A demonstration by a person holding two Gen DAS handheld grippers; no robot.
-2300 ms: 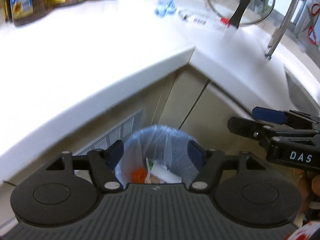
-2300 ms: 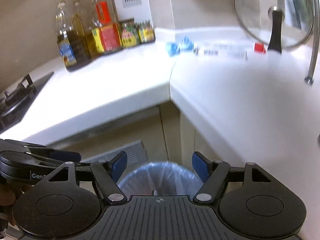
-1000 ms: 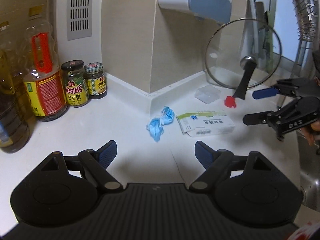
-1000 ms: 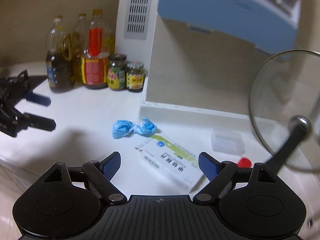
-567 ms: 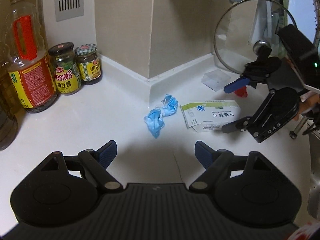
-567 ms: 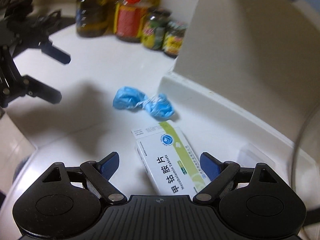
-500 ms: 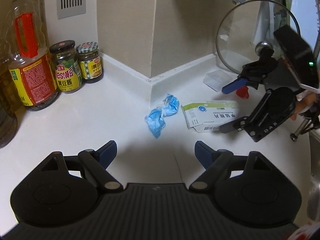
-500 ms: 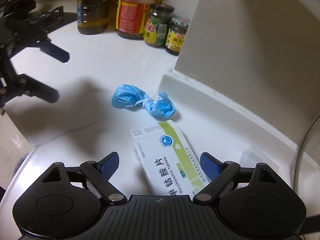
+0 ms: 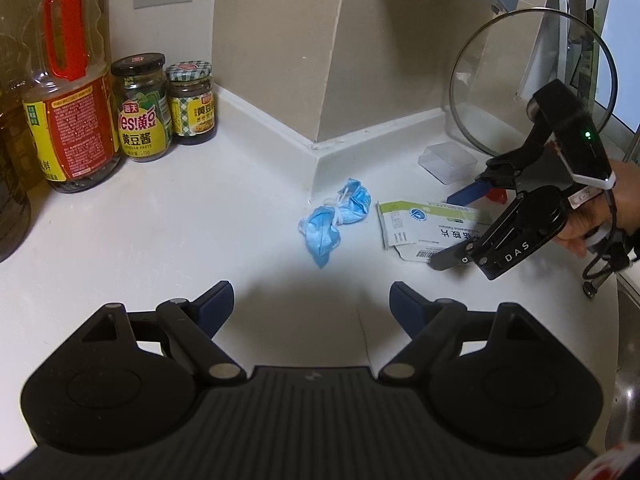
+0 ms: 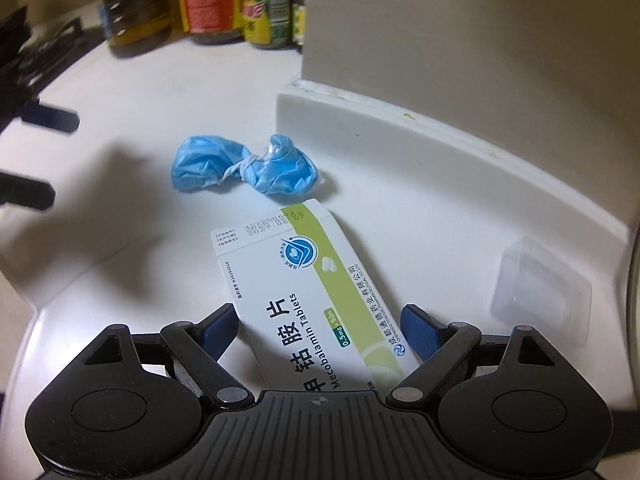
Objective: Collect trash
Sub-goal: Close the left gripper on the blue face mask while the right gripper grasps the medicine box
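Observation:
A crumpled blue face mask lies on the white counter near the wall corner. Just right of it lies a flat white and green tablet box. My right gripper is open and tilted down over the box. The near end of the box lies between its blue pads, which do not press on it. My left gripper is open with nothing between its fingers. It hovers over bare counter a short way in front of the mask.
An oil bottle and two sauce jars stand at the back left. A glass pot lid leans at the back right. Before it lie a small clear plastic tub and a red cap. The wall corner juts out behind the mask.
My right gripper has come down and forward over the tablet box, which now sits between its pads. My left gripper has edged lower and closer to the mask.

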